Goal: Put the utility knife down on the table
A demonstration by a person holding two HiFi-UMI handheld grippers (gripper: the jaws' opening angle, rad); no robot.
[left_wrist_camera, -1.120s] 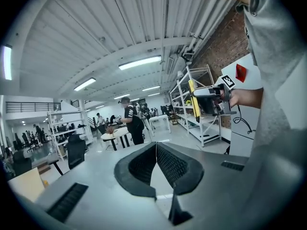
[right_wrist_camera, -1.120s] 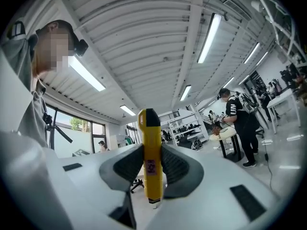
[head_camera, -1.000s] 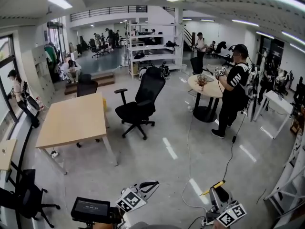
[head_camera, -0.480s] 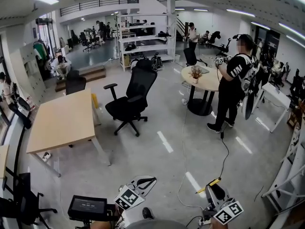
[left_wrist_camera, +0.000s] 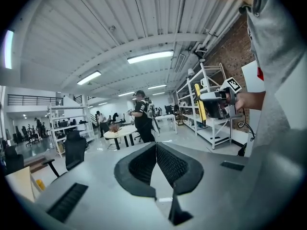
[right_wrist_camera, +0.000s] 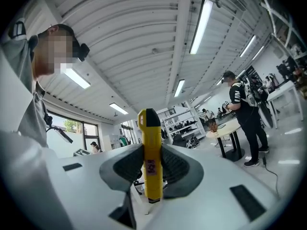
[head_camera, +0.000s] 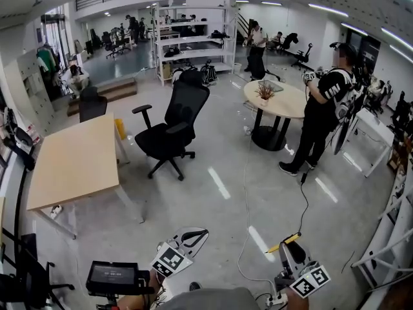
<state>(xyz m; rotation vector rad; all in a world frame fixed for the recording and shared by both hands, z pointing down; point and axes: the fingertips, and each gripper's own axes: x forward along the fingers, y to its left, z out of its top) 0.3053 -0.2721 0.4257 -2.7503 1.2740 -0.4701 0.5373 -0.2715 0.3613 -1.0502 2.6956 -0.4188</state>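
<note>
The utility knife is clamped upright between the fingers of the right gripper, well apart from the table (ahead and left of the fingers); the fingers of the left gripper are closed together on nothing. Were the pinch loosened before the table is reached, the knife would be dropped to the floor.

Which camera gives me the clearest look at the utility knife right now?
The right gripper view: the yellow utility knife stands upright, close up, clamped between the right claw's jaws. The head view shows only its yellow end poking from that claw; the left gripper view shows it small and distant.
</note>
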